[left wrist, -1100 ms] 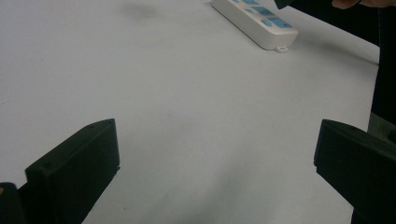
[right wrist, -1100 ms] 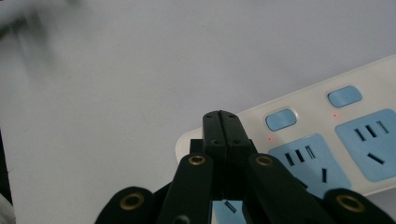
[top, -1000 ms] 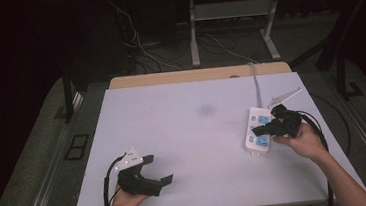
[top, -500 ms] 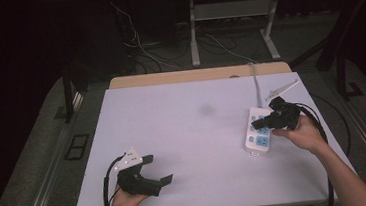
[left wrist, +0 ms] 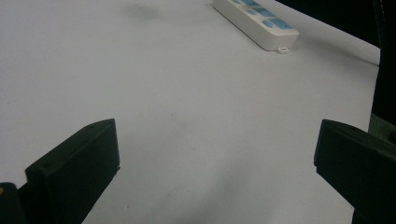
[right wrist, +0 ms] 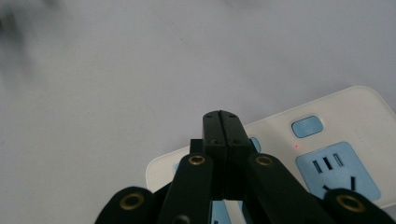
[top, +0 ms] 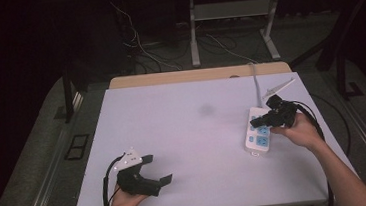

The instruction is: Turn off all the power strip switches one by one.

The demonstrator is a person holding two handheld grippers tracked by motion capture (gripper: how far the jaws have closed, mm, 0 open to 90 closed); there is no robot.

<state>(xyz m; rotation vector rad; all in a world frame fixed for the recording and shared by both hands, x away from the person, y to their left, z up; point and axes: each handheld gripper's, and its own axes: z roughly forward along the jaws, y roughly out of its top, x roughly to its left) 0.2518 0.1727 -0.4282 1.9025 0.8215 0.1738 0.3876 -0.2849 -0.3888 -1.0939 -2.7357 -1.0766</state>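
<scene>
Right gripper [right wrist: 223,122] jaws pressed together, empty, tips over the white plastic power strip with blue sockets [top: 257,136]. Left gripper [top: 158,170] spread wide, empty, low over the white desk [top: 188,132]. No readable writing.

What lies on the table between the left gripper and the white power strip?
Nothing: between the left gripper and the power strip is bare white table, as the high view and left gripper view show.

White table top [top: 193,132] is sitting bare across its middle, with a faint dark smudge [top: 206,110] toward the far side. A white power strip [top: 257,136] with blue sockets is lying flat on it, directly under the right gripper [top: 259,122], well apart from the left gripper [top: 156,169].
</scene>
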